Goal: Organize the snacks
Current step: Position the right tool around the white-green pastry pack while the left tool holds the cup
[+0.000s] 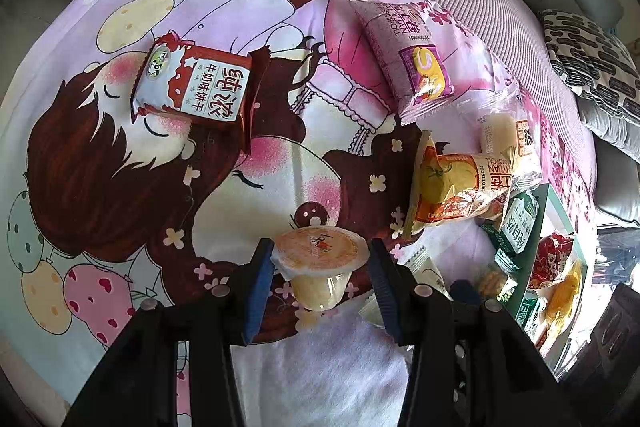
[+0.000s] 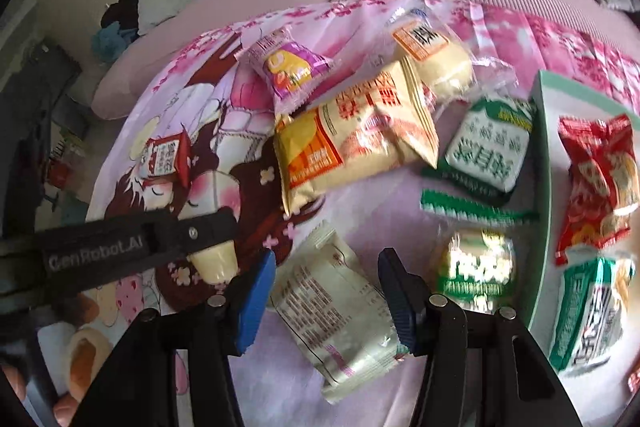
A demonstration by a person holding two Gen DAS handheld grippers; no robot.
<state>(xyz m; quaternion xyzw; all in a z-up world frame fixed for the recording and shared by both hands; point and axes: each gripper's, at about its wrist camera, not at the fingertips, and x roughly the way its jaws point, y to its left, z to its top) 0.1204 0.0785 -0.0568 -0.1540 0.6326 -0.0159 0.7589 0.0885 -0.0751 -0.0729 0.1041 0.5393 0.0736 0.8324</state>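
Left claw (image 1: 320,281) pinches a jelly cup (image 1: 318,269) by its rim, lid up so it hangs level — lifted clear of the cartoon sheet (image 1: 100,155). Right claw (image 2: 326,293) straddles a pale pack (image 2: 336,311), pads close on both sides, can't tell if pressing. Roughly seven packs loose on the bed, at least two already in the tray (image 2: 540,163) at right — likely the drop spot.

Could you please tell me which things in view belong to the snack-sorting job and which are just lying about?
Part of the job:
jelly cup
red biscuit packet
purple roll packet
yellow roll packet
white packet
green tray

Just lying about:
patterned cushion
cartoon cloth
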